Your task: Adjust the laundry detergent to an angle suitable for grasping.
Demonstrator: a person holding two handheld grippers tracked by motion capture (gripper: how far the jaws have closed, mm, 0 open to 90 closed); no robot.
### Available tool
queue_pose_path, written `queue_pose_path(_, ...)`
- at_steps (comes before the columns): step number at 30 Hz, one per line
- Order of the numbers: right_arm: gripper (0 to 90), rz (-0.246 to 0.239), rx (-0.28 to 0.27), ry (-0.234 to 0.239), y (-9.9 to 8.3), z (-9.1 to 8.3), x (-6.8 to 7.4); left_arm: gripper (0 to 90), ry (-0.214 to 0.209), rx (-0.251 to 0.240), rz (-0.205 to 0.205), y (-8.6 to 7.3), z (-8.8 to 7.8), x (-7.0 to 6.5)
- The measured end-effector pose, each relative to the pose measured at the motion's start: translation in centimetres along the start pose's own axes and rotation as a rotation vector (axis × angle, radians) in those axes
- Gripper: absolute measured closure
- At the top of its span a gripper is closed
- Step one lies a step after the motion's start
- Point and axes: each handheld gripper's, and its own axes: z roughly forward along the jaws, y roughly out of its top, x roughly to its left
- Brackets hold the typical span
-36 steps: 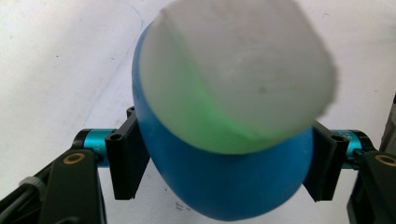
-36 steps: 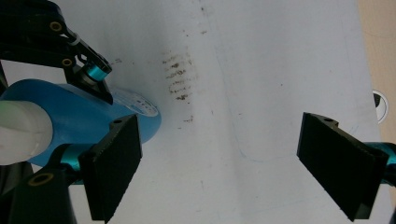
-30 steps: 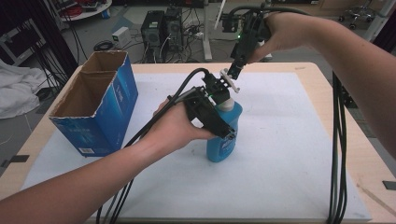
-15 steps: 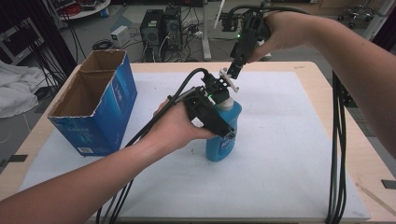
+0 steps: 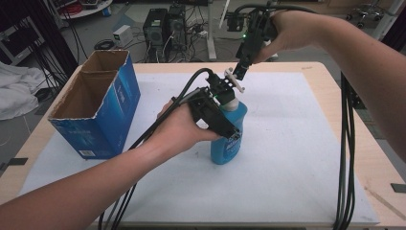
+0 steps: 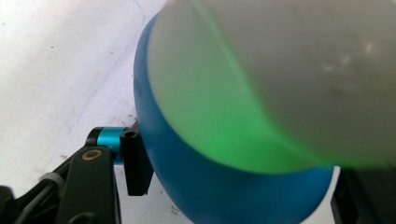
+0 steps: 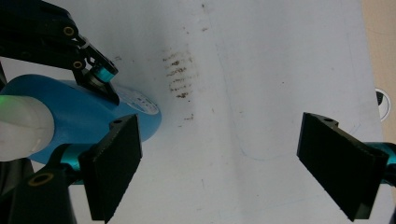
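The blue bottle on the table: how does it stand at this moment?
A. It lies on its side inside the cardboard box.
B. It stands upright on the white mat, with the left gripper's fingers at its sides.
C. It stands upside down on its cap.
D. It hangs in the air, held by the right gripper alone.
B: the blue bottle stands upright on the white mat, white cap up, with the left gripper around its body; the right gripper is open above it.

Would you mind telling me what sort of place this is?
Probably a lab or workshop: computer towers and loose cables cover the floor behind the table.
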Motion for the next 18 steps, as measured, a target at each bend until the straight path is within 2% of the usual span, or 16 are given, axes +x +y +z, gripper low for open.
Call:
queue_pose_path(9, 13.5, 0.003, 0.002, 0.000, 0.14, 0.04, 0.11, 42.5, 0.018, -0.013, -0.007, -0.30, -0.36, 0.39)
queue_pose_path(16, 13.5, -0.001, 0.002, -0.002, 0.05, -0.07, 0.04, 43.4, 0.018, -0.014, 0.025, -0.29, -0.42, 0.38)
queue_pose_path(18, 13.5, 0.005, -0.002, -0.003, -0.15, -0.22, 0.01, 43.6, 0.011, -0.018, 0.046, -0.25, -0.51, 0.47)
